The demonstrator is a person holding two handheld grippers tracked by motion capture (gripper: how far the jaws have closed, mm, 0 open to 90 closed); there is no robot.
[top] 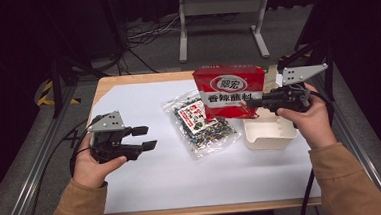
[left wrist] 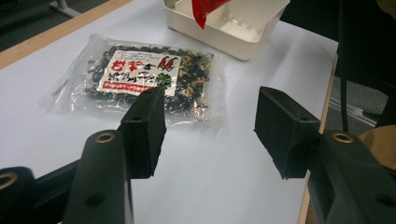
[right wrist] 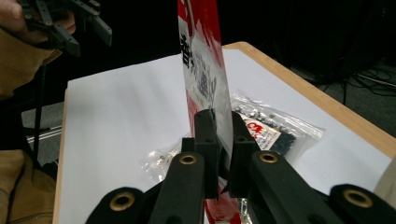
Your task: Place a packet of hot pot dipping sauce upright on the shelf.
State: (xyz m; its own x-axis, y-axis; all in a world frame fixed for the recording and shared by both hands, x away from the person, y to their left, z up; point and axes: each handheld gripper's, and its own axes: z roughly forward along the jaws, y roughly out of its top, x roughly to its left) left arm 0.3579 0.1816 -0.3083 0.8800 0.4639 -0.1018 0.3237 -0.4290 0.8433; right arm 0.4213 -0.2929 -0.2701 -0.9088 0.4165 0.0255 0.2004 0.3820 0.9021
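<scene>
Bright overhead light on the white table (top: 148, 185) (surroundings dark), close jaws slightly blurred

Wooden desk (top: 141, 78) at frame centre, topped by a white sheet (top: 147, 175). On the sheet, just right of centre: clear packet of dark dried bits (top: 201, 123), lying flat. Right of it, touching: cream tray (top: 270, 133).

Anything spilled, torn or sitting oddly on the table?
Nothing stands out. The red packet hangs upright in the right tongs, gripped at its edge above the white tray. The clear packet of dark dried bits lies flat on the white sheet, looking sealed with nothing scattered around it. The left tongs are open.
</scene>
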